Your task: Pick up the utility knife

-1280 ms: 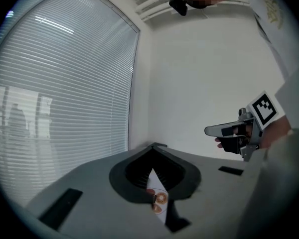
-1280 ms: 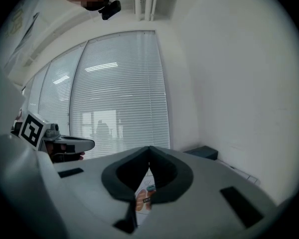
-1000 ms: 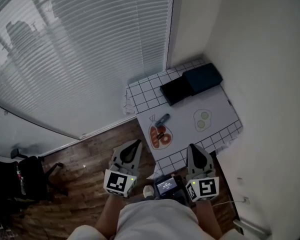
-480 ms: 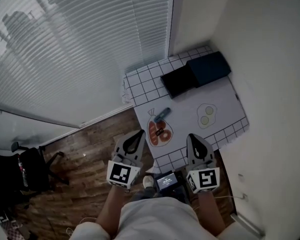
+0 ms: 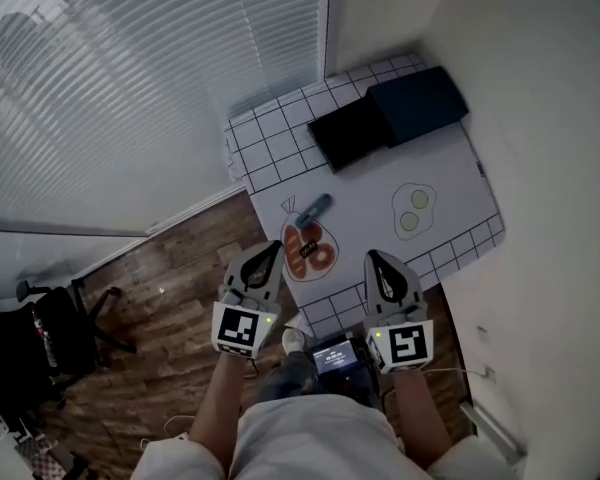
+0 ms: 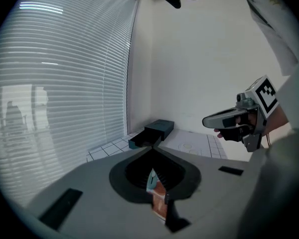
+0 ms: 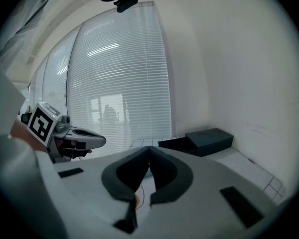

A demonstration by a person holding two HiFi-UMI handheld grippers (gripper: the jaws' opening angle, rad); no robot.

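The utility knife [image 5: 313, 208], blue-grey, lies slanted on the white mat [image 5: 380, 173], just above a printed steak picture [image 5: 308, 248]. My left gripper [image 5: 273, 249] hovers at the table's near edge, just short of the steak picture, jaws shut and empty. My right gripper [image 5: 373, 257] is level with it to the right, also shut and empty. In the left gripper view the shut tips [image 6: 153, 149] point over the table; a teal sliver that looks like the knife [image 6: 150, 179] shows through the gap. In the right gripper view the tips [image 7: 149, 159] meet with nothing between them.
A black box [image 5: 348, 133] and a dark blue box [image 5: 417, 104] sit at the table's far end, in the room corner. A fried-egg picture [image 5: 413, 211] is printed right of the knife. Window blinds [image 5: 110, 78] stand left, a white wall right, a dark chair [image 5: 50, 333] on the wooden floor.
Both grippers have come down and forward toward the table's near edge, side by side. Their jaws have stayed shut. The knife has not moved on the mat.
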